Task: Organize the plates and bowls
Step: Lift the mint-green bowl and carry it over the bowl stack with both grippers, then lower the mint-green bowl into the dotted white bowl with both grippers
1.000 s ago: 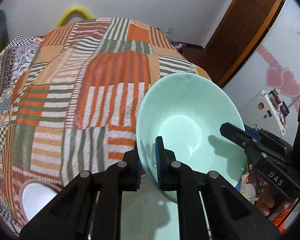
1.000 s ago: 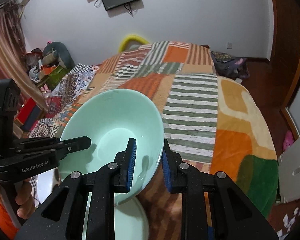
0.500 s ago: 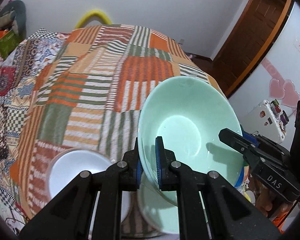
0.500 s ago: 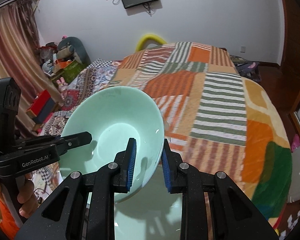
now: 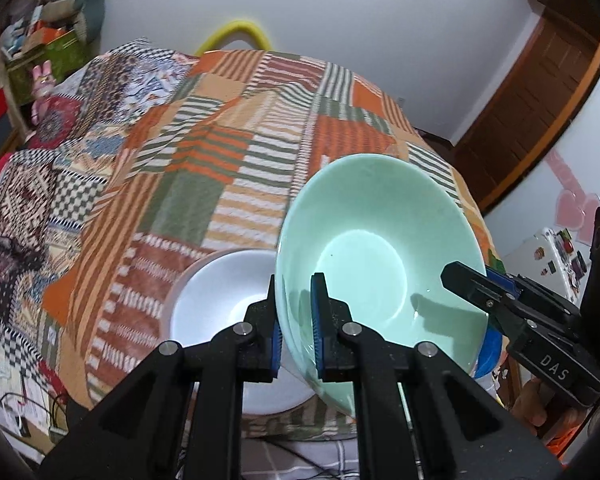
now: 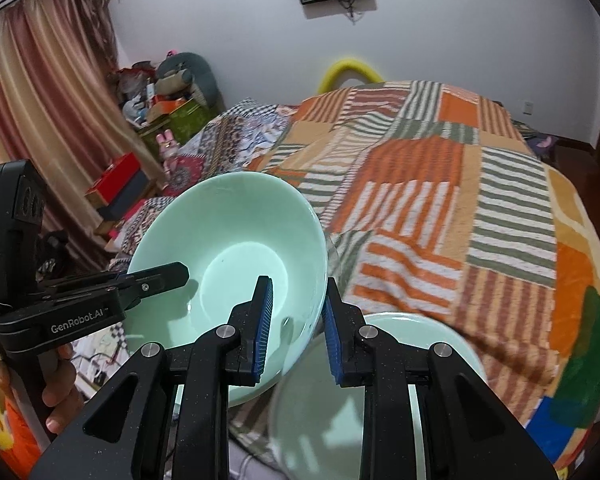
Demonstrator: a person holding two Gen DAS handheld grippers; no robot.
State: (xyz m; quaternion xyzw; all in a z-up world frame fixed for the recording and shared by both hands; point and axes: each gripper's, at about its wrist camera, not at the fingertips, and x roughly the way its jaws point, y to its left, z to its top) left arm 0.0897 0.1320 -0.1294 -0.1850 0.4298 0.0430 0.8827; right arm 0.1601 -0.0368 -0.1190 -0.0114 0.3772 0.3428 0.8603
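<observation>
The bed under its orange, green and cream striped patchwork quilt (image 5: 228, 168) now lies lower in both views than a second ago, and a white round bowl (image 5: 216, 300) and a pale green round dish (image 6: 380, 380) have come into sight below; I judge the lift complete and transfer toward a stack next. I hold the mint-green glazed bowl (image 5: 376, 264) in the air at a tilt. The left claw (image 5: 296, 320) and right claw (image 6: 296, 320) each clamp opposite rim sections.
</observation>
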